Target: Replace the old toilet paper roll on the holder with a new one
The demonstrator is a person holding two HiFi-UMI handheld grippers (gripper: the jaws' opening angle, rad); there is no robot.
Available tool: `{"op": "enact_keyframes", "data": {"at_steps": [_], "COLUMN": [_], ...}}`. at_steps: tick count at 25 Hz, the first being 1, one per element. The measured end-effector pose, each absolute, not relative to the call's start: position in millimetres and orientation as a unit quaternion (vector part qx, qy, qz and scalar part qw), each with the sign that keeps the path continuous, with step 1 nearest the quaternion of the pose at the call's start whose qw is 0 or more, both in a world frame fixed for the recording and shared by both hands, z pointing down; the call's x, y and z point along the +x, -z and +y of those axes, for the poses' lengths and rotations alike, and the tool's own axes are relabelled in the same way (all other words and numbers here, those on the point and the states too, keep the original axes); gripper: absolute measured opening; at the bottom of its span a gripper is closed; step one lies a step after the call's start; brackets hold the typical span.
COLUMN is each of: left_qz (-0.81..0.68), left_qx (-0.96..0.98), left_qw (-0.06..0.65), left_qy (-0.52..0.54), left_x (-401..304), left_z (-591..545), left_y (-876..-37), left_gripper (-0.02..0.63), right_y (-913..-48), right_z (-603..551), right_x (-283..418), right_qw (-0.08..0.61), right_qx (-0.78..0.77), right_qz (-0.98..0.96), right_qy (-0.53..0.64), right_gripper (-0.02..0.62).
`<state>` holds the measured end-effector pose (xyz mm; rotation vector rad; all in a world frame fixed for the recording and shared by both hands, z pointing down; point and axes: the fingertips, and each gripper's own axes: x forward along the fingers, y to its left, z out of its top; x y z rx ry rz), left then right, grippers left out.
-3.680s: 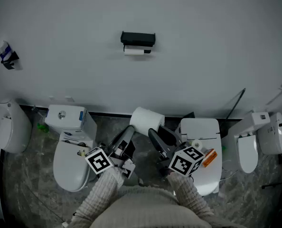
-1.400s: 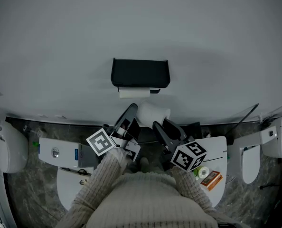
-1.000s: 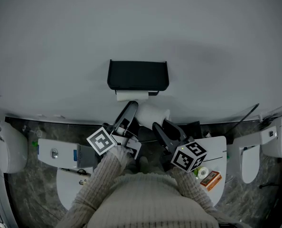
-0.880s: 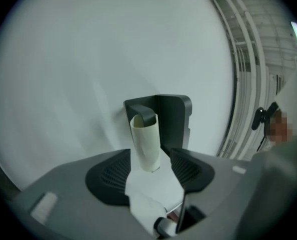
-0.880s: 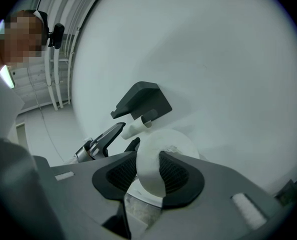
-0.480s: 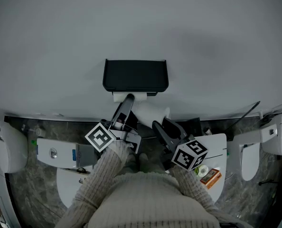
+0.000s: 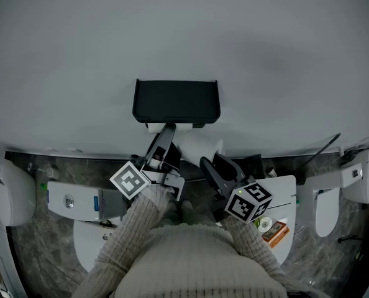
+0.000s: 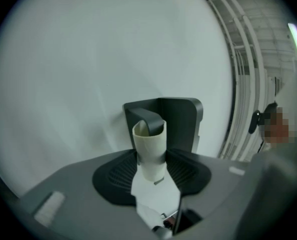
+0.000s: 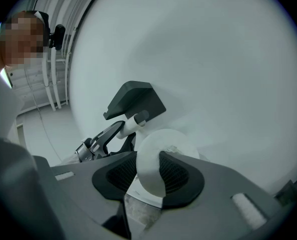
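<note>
From the head view, the left gripper (image 7: 166, 131) has risen since a second ago to the nearly bare white paper tube (image 7: 152, 128), which lies crosswise under the black wall-mounted holder (image 7: 175, 101). In the left gripper view, its closing jaws pinch that tube, which runs up the picture on the holder's arm. In the right gripper view, the right gripper (image 9: 149, 175) clamps the wall of the full white toilet roll (image 9: 173, 141), just below the holder.
</note>
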<state>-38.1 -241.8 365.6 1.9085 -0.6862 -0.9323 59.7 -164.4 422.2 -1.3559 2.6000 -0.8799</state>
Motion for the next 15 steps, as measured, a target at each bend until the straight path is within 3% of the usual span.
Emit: {"op": "enact_keyframes", "data": {"at_steps": [15], "left_qz": [-0.249], "left_qx": [0.779], "left_qw": [0.441], "left_qy": [0.371], "left_x": [-31.9], "left_z": [-241.6], "left_y": [-362.7], "left_gripper": [0.173], "right_y": [-423.3], "right_z": [-164.6], "right_x": [58.0], "right_qw": [0.041], "right_qx": [-0.454], "right_qz": [0.843], "right_qy": [0.284], "right_gripper": [0.138]}}
